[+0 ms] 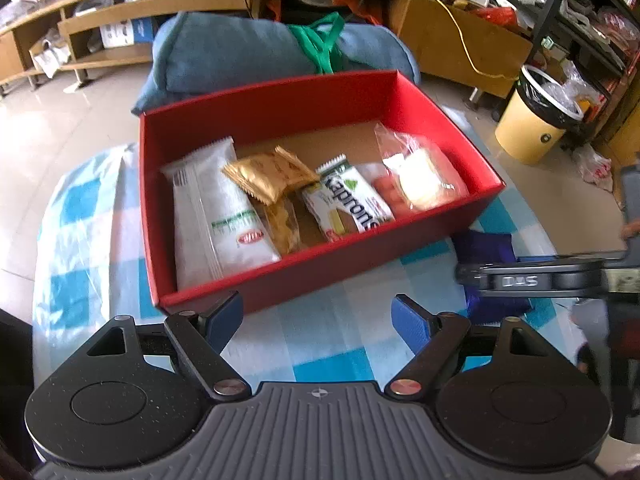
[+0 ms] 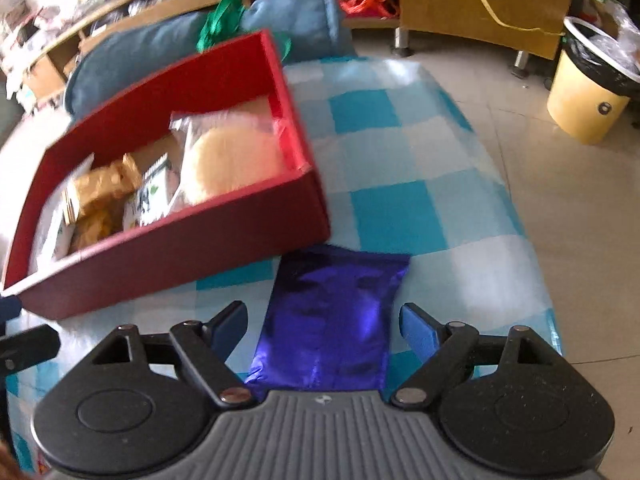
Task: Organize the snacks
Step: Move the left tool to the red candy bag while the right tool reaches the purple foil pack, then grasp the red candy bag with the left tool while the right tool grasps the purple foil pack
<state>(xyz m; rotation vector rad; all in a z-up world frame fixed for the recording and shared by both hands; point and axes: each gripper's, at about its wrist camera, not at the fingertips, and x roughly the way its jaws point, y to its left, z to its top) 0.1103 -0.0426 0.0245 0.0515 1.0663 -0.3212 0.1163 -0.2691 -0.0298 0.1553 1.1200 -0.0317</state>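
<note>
A red box (image 1: 280, 108) stands on the blue-and-white checked cloth (image 1: 332, 344). It holds a long white packet (image 1: 224, 216), gold packets (image 1: 272, 176), a green-and-white wafer pack (image 1: 352, 200) and a clear bag with a pale cake (image 1: 420, 176). My left gripper (image 1: 318, 308) is open over the cloth just in front of the box, with nothing between its fingers. A shiny purple packet (image 2: 332, 320) lies flat on the cloth beside the box's near right corner (image 2: 316, 208). My right gripper (image 2: 322, 312) is open and straddles the packet; its blue pads stand clear of the packet's edges.
A blue cushion (image 1: 240, 52) with a green bag (image 1: 320, 40) lies behind the box. A yellow waste bin (image 1: 532, 120) stands on the tiled floor to the right, with wooden shelves (image 1: 100, 28) beyond. The cloth-covered surface curves down at its right edge (image 2: 520, 240).
</note>
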